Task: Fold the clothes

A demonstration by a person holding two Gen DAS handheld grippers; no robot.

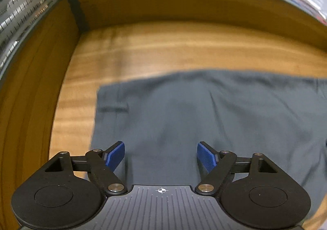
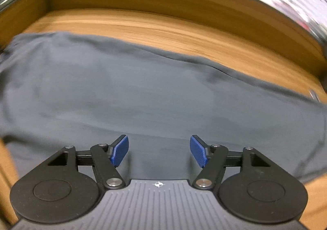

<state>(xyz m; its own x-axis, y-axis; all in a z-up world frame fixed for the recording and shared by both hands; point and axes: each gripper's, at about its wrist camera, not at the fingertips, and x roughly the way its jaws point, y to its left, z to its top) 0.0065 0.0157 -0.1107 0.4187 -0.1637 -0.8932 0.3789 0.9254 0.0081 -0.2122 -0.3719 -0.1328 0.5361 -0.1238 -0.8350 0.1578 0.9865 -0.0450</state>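
A dark grey garment (image 1: 204, 119) lies flat on a wooden table (image 1: 163, 46). In the left wrist view its left edge and far edge show, and my left gripper (image 1: 160, 155) is open and empty above its near left part. In the right wrist view the same garment (image 2: 132, 91) spreads wide across the table (image 2: 204, 33), and my right gripper (image 2: 159, 150) is open and empty above its near part. Both views are blurred.
A wooden wall panel (image 1: 30, 107) stands along the left side and another (image 1: 184, 3) along the back. Bare wood (image 1: 77, 107) lies left of the garment and beyond its far edge.
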